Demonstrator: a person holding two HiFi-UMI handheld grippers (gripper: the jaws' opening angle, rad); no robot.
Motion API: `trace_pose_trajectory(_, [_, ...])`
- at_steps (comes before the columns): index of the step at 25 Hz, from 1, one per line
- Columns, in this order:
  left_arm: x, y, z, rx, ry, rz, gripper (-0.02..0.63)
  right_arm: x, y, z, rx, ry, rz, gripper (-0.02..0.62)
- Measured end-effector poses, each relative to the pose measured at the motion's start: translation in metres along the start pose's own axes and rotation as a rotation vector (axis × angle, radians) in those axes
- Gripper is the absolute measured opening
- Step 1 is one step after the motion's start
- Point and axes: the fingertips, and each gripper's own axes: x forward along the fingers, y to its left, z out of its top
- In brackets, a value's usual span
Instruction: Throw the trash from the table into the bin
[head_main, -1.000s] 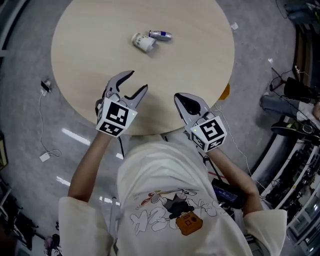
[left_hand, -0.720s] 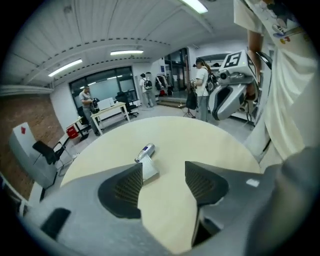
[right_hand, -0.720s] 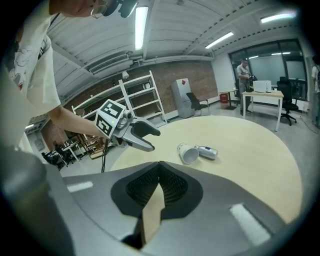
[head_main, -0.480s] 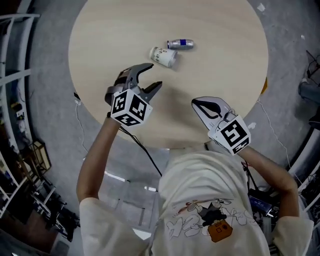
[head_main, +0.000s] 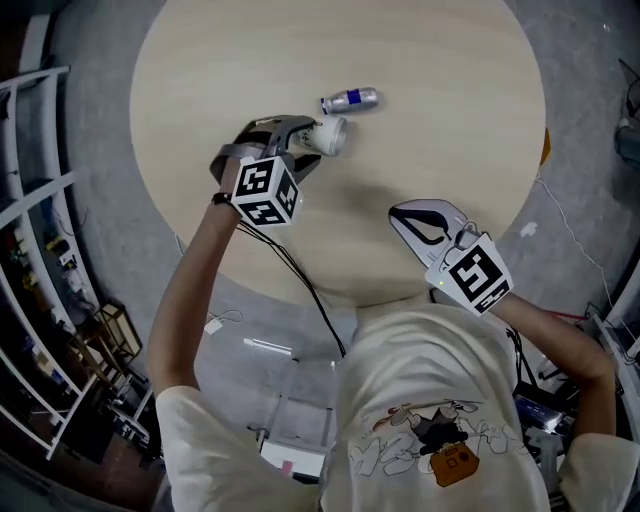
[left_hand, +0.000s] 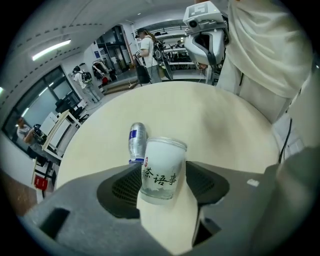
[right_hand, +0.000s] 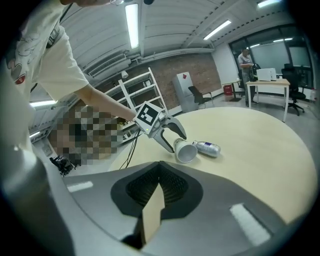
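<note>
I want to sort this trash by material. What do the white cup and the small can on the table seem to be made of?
White cup: probably paper, matte white, with printed dark characters and a thin rolled rim; frosted plastic is also possible.
Small can: probably aluminium, shiny silver with bright highlights and a blue band.

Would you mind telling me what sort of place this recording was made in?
Most likely a robotics lab or workshop-style office: white shelving racks, a desk with office chairs, and strip lights on a bare industrial ceiling.
</note>
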Motion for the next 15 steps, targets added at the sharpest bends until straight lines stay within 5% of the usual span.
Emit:
trace_pose_trajectory(6, [0.020,0.007,-0.006,0.005,0.016,-0.036,0.265,-0.011,-0.017,-0.009,0.023,-0.001,-0.047,0.006])
trace_pose_trajectory(15, [0.001,-0.010,0.017,-0.259,-0.059,-0.007,0.261,-0.036,-0.019,-0.018,0.020,-0.025,-0.094,0.008])
